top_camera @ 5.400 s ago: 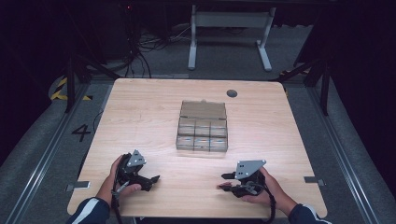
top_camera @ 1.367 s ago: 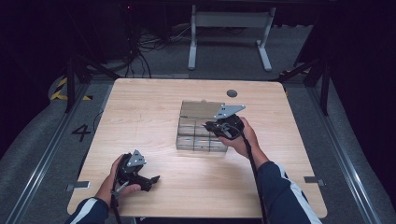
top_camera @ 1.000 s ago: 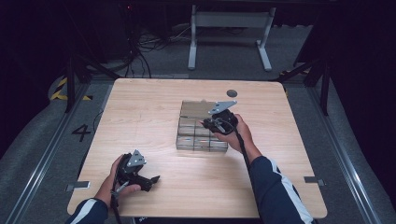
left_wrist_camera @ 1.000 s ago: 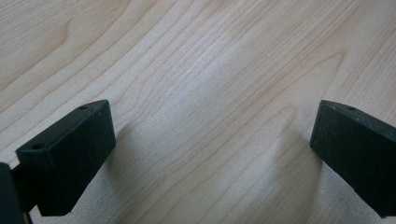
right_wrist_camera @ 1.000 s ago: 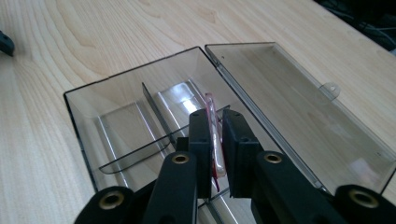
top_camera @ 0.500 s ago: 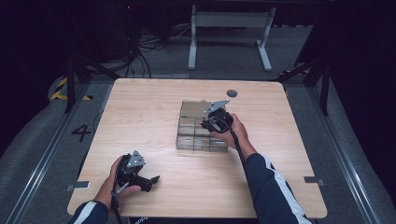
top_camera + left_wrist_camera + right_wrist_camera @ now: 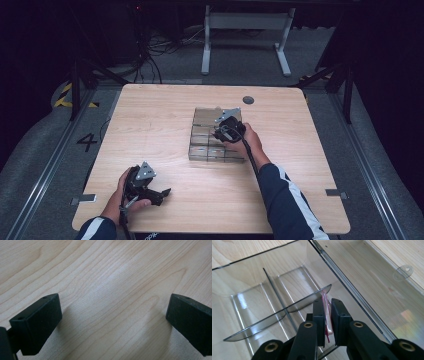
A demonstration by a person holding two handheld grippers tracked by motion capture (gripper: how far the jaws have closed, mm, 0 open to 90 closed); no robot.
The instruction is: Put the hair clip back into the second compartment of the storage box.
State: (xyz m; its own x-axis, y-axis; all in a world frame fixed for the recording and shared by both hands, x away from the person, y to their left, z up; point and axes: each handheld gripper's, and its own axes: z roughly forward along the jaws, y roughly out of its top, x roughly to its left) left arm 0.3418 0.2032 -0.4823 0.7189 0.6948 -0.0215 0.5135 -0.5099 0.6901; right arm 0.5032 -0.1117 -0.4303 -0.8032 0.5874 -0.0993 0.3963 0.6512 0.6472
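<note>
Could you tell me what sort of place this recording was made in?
Probably a lab or studio set up for recording handling tasks: a lone wooden table stands on grey carpet among dark surroundings, with cables on the floor behind it, yellow-black hazard tape and a painted floor number 4.

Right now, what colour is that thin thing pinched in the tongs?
Pink and white, the thin piece, clearest in the right gripper view.

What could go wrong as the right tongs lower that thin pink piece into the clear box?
1. The thin pink piece is pinched edge-on by the right tongs, close to a curved divider; it may catch on it.
2. The clear compartment box sits loose on the table, while the left tongs rest open away from it, so a push could slide it.
</note>
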